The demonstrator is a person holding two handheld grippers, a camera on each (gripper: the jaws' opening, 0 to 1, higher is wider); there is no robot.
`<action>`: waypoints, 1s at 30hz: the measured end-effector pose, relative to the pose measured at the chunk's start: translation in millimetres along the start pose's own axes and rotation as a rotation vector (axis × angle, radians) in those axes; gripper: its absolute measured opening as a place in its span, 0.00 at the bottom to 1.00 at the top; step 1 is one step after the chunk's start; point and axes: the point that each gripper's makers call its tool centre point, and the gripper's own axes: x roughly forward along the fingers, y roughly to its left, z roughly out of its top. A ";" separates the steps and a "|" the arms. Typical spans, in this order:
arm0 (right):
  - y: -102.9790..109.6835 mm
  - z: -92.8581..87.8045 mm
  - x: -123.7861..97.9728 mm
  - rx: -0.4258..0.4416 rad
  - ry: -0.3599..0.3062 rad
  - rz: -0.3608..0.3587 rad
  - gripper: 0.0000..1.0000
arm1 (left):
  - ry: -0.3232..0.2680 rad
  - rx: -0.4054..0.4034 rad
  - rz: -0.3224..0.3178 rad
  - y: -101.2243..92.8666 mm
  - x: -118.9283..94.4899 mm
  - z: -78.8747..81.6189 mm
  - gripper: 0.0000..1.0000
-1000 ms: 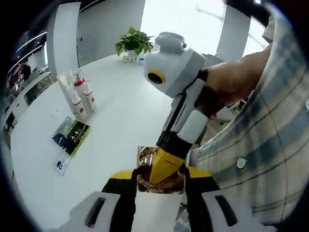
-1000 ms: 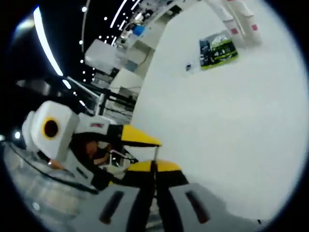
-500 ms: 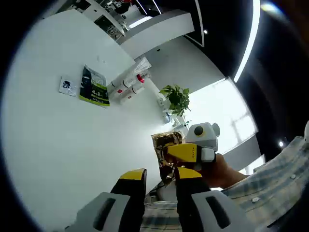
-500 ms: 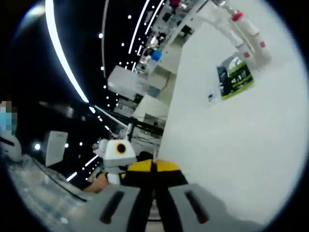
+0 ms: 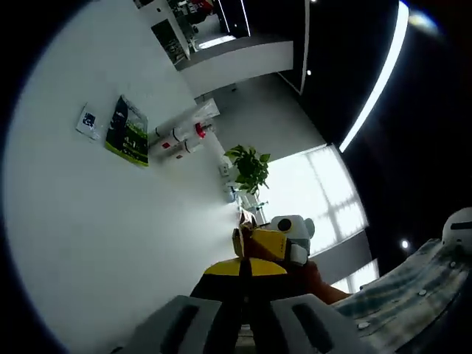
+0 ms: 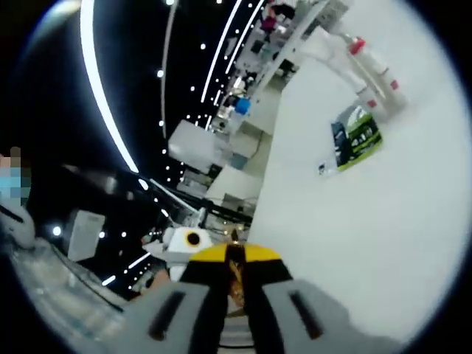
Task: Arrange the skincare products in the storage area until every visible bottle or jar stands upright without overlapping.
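Several white skincare bottles, one with a red cap, stand close together on the white tabletop, just beside a green-and-black packet. In the right gripper view the bottles stand upright.

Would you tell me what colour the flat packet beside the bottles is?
Green and black packet, clearest in the left gripper view.
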 end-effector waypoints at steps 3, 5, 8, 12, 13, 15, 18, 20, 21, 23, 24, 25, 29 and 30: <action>2.9 -2.3 -2.9 -0.052 0.019 -0.001 0.01 | 0.011 -0.019 -0.018 -1.8 2.4 -3.6 0.00; 3.4 -3.6 -3.1 -0.077 0.030 -0.007 0.01 | 0.017 -0.028 -0.015 -0.8 3.7 -6.1 0.00; 7.6 -1.5 -5.9 -0.012 0.027 0.028 0.01 | 0.012 -0.046 -0.048 -6.6 4.0 -5.6 0.00; -2.0 6.4 -8.4 -0.019 -0.010 -0.013 0.10 | 0.051 -0.031 -0.048 -6.9 6.7 -10.8 0.00; -3.6 9.1 -8.9 -0.009 -0.025 -0.019 0.10 | 0.062 -0.022 -0.042 -6.3 8.0 -12.9 0.00; 6.9 8.9 -10.0 -0.001 -0.014 0.047 0.00 | 0.075 -0.029 -0.040 -4.8 9.0 -15.1 0.01; 0.1 9.8 -10.5 -0.063 -0.014 0.000 0.00 | 0.069 -0.035 -0.036 -2.2 9.0 -13.1 0.01; -2.1 12.2 -10.8 -0.043 -0.019 0.004 0.00 | 0.054 -0.039 -0.030 0.1 10.3 -11.4 0.03; -2.4 14.1 -11.2 -0.036 -0.027 0.007 0.00 | 0.042 -0.052 -0.030 1.4 10.4 -9.6 0.03; -2.5 17.9 -12.1 -0.024 -0.046 0.008 0.00 | 0.030 -0.078 -0.038 1.7 9.4 -7.0 0.04; -3.2 18.8 -12.4 -0.023 -0.048 0.008 0.00 | 0.029 -0.077 -0.041 1.3 8.3 -6.0 0.04; -4.4 20.3 -13.2 -0.018 -0.053 0.007 0.00 | 0.028 -0.079 -0.043 2.5 6.9 -4.4 0.03; -5.8 20.4 -11.6 -0.012 -0.051 0.007 0.00 | 0.040 -0.061 -0.061 -0.6 4.8 -1.7 0.02; -5.3 20.5 -10.7 0.001 -0.053 0.014 0.01 | 0.039 -0.053 -0.054 1.2 4.8 -0.9 0.01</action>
